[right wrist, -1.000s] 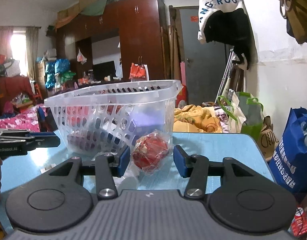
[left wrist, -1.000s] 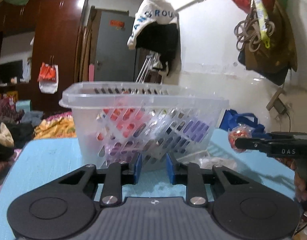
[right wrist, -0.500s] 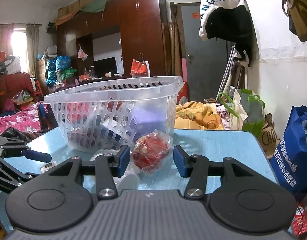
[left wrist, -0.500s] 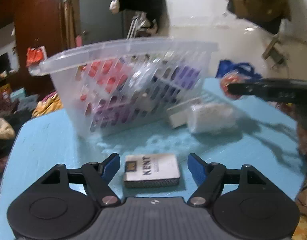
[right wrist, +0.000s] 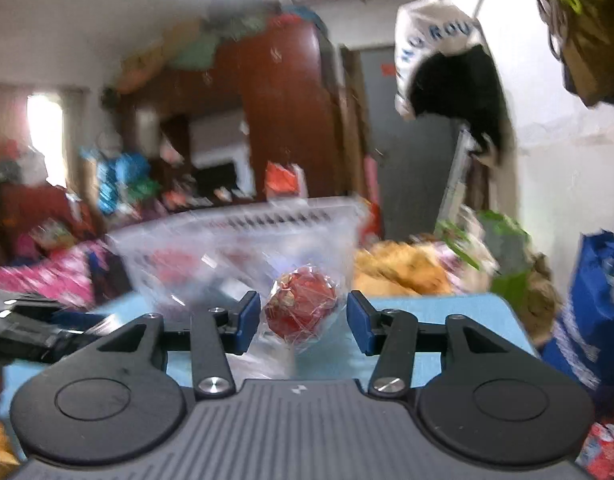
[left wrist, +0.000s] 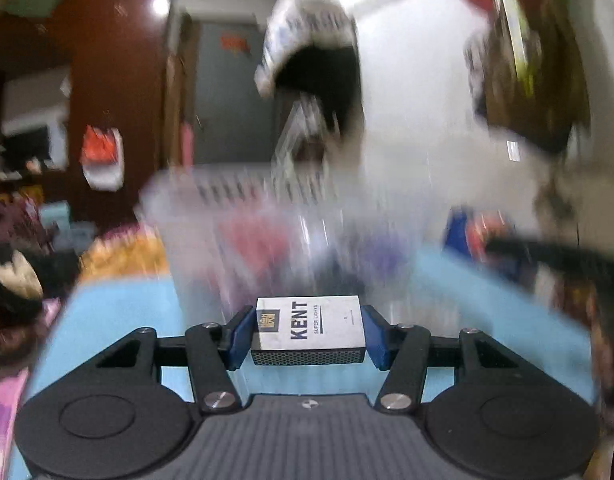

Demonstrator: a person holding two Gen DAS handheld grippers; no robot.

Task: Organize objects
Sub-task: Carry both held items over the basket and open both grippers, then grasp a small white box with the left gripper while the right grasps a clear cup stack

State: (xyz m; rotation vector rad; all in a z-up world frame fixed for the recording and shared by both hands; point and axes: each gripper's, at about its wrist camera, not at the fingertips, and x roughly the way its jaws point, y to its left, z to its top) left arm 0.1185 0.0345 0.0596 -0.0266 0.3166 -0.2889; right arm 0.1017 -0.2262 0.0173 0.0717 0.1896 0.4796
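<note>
My left gripper (left wrist: 307,335) is shut on a white Kent cigarette pack (left wrist: 309,328) and holds it above the blue table (left wrist: 119,320), in front of the clear plastic basket (left wrist: 243,232). My right gripper (right wrist: 304,322) holds a red ball in a clear plastic bag (right wrist: 300,306) between its blue pads, with a small gap on the right side. The basket (right wrist: 235,236) stands just behind it and holds several coloured packets. The right gripper shows blurred at the right of the left wrist view (left wrist: 547,252).
Both views are blurred by motion. The blue table's right edge (right wrist: 519,320) lies near a blue bag (right wrist: 595,280) on the floor. A wardrobe (right wrist: 291,120), a door and hanging clothes fill the background.
My left gripper has closed on the Kent pack and lifted it off the table toward the basket. My right gripper has risen and tilted up with the bagged ball.
</note>
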